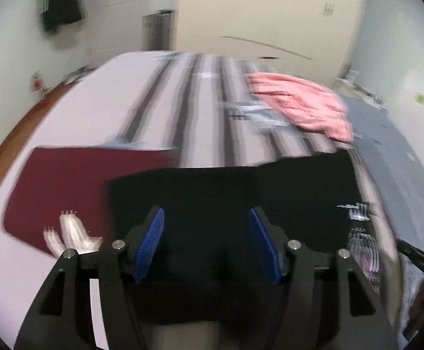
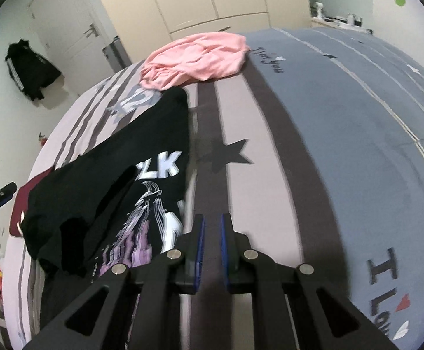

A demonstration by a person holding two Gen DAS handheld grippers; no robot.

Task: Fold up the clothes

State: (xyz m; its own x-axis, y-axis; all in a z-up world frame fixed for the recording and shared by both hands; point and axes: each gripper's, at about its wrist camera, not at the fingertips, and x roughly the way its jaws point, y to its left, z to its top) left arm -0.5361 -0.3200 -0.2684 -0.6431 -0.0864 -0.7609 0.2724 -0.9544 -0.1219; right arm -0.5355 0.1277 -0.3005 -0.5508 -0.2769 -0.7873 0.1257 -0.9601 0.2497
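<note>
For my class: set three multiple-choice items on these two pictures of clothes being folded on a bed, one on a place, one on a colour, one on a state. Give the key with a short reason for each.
1. Where does the pink garment lie?
A. On the bed, beyond the black T-shirt
B. Hung on the wall
C. Between the fingers of a gripper

2. What colour is the flat garment lying partly under the black T-shirt?
A. Green
B. Dark red
C. Yellow

3. How does the left gripper stand?
A. Shut on the pink garment
B. Open, pads apart over the black cloth
C. Out of view

Key: 1 A, it rests on the striped bed cover past the shirt's far end. 2 B, dark red cloth shows beside the shirt's edge. 3 B, the blue pads stand well apart and pinch nothing.
</note>
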